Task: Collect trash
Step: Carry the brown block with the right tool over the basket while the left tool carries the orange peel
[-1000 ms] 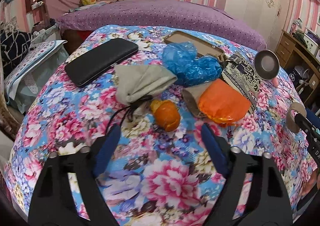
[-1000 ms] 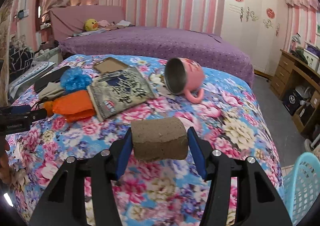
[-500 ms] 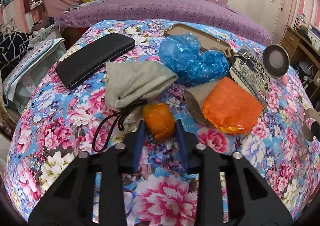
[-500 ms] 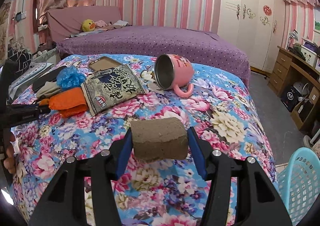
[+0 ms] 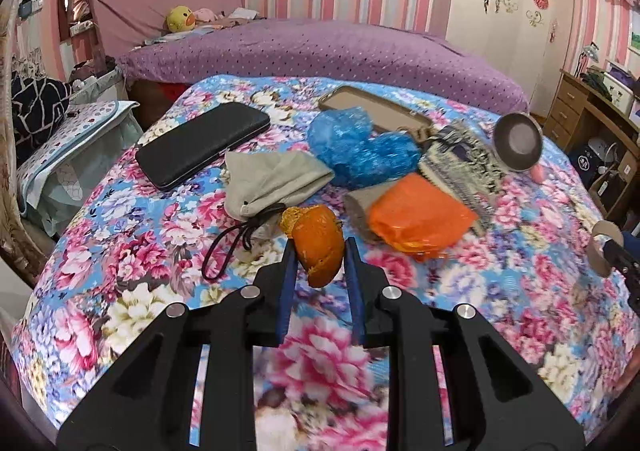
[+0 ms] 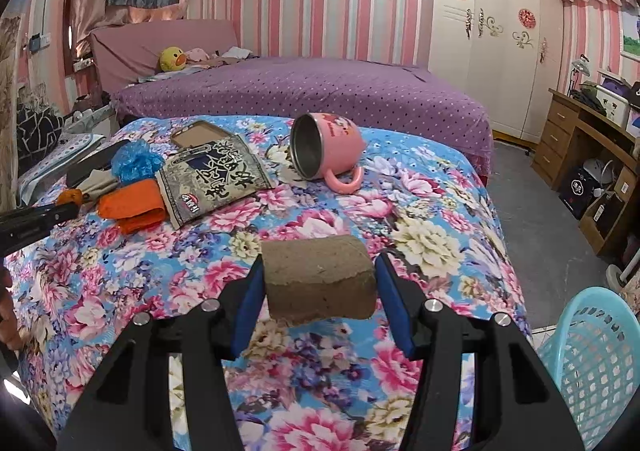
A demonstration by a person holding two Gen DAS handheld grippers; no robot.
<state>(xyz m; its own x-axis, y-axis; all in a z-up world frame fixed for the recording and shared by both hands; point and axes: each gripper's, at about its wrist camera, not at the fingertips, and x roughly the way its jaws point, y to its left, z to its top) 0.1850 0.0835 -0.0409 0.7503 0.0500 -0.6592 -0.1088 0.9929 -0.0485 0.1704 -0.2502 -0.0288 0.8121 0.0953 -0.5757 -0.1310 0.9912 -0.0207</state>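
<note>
Trash is half gathered: our left gripper [image 5: 318,251] pinches wrinkled orange peel [image 5: 318,247] mid-frame, our right gripper [image 6: 320,283] clamps the brown cardboard tube [image 6: 320,277]; the blue lattice basket [image 6: 596,363] waits lower right, wrappers remain.

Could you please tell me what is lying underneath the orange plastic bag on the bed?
A brown cardboard tube sticks out from under the orange plastic bag on its left side. How far it runs beneath, and anything else under the bag, is covered.

Blue basket [image 6: 592,355] half off-frame
</note>
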